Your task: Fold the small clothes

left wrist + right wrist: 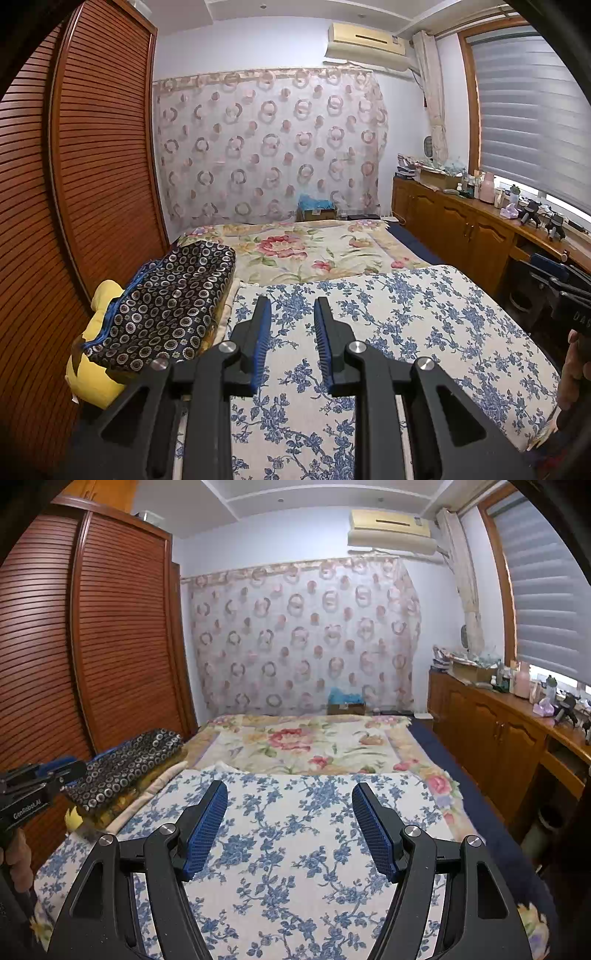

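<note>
Two hand-held grippers hover above a bed point(424, 317) covered with a blue-flowered sheet. The left hand-held gripper point(291, 332) has its jaws narrowly parted and holds nothing. The right hand-held gripper point(290, 823) is spread wide, also empty. No small loose garment shows on the sheet. At the bed's left edge, beside the wardrobe point(96, 147), lies a dark ring-patterned cloth point(166, 306) on something yellow point(98, 380); whether it is clothing, I cannot tell. This fits either clothes still to be brought or folding finished and cleared away.
</note>
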A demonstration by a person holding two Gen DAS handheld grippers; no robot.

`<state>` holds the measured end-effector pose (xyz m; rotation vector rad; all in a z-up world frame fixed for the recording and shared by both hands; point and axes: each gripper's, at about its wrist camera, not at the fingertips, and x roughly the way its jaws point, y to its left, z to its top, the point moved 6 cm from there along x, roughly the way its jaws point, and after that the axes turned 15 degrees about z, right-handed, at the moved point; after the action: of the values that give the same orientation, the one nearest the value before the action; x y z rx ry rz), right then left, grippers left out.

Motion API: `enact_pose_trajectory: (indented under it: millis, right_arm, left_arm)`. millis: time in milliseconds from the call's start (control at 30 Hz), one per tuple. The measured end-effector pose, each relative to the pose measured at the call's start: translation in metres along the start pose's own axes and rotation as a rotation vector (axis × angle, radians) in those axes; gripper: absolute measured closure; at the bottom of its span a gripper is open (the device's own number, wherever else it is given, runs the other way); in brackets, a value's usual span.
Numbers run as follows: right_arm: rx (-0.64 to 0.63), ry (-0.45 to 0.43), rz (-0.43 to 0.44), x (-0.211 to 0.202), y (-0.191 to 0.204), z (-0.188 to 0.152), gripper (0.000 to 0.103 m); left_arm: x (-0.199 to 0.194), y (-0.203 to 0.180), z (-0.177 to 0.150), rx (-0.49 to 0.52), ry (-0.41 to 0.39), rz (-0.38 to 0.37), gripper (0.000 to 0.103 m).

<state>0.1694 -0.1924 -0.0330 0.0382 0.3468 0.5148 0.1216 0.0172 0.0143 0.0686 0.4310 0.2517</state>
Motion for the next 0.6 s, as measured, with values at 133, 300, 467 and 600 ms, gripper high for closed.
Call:
enact_pose_trajectory:
  millis: [133, 300, 467, 600]
  right_arm:
    - [-0.001, -0.001, 0.001, -0.0005, -0.0004, -0.0004, 0.031]
    - [0.001, -0.001, 0.001, 0.0001, 0.0001, -0.0003, 0.031]
    - [0.002, -0.001, 0.001, 0.0004, -0.0002, -0.0006, 0.031]
    - [0.001, -0.002, 0.001, 0.0002, -0.0006, -0.0009, 0.031]
  left_arm:
    - [-0.0014, 0.0015, 0.0000, -0.003, -0.002, 0.001, 0.081]
    - [-0.0008, 0.0014, -0.0001, -0.003, -0.002, 0.000, 0.081]
    - [-0.0007, 0.0016, -0.0003, -0.003, -0.001, 0.000, 0.080]
    - [-0.0006, 0.0017, -0.0004, -0.003, -0.002, 0.000, 0.080]
